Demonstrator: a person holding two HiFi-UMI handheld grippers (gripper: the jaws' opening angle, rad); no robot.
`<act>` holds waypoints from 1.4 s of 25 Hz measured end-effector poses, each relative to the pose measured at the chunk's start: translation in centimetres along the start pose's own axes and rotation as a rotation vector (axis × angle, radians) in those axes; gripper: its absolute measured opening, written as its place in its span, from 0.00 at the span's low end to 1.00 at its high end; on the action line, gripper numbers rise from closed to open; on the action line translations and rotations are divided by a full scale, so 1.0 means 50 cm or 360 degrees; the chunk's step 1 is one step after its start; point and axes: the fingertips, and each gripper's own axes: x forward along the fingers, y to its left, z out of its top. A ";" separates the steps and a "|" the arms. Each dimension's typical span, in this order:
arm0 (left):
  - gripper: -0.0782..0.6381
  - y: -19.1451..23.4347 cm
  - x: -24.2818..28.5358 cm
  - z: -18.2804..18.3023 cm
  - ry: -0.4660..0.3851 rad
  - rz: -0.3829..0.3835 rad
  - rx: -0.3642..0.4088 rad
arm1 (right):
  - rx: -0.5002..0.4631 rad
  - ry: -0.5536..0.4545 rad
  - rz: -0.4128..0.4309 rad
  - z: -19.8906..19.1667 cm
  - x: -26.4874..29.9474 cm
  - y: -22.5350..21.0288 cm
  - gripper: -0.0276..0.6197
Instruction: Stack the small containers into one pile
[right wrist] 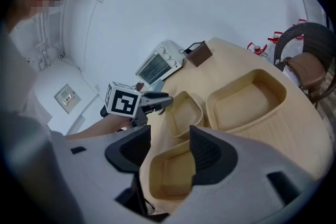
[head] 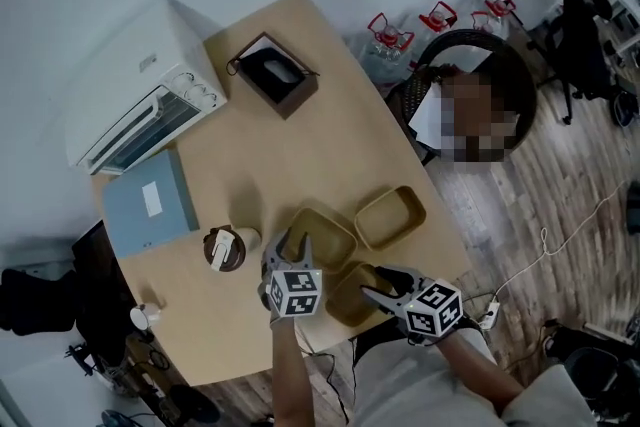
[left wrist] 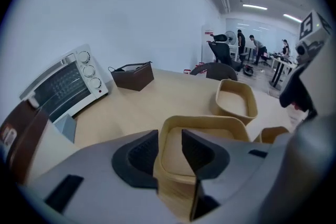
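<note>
Head view: far container [head: 390, 217] open-side up (long axis diagonal)

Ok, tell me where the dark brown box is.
In the head view, the dark brown box sits at the table's far end, just right of the white toaster oven.

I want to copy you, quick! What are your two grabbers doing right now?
Left gripper: open, jaws either side of one tan container wall, not squeezing.
Right gripper: open, jaws over the nearest container, holding nothing.
</note>
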 end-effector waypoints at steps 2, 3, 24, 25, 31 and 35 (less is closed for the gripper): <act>0.30 0.011 0.021 0.010 0.0000 0.0009 0.0041 | 0.0068 -0.0056 0.0026 0.006 -0.008 -0.001 0.41; 0.30 0.016 0.032 0.012 0.0012 0.0013 0.0066 | 0.0099 -0.0087 0.0043 0.011 -0.013 0.000 0.40; 0.16 0.046 0.098 -0.045 0.0295 -0.0027 -0.0113 | 0.0191 -0.0242 -0.0001 0.040 -0.083 -0.031 0.40; 0.15 0.047 0.094 -0.048 0.0298 -0.0018 -0.0139 | 0.0194 -0.0239 0.0004 0.040 -0.083 -0.030 0.40; 0.14 0.046 0.050 -0.065 0.0278 0.0027 -0.0340 | 0.0169 -0.0293 0.0011 0.047 -0.096 -0.020 0.38; 0.13 0.044 0.013 -0.083 0.0247 0.0120 -0.0487 | 0.0091 -0.0291 0.0035 0.052 -0.104 -0.017 0.37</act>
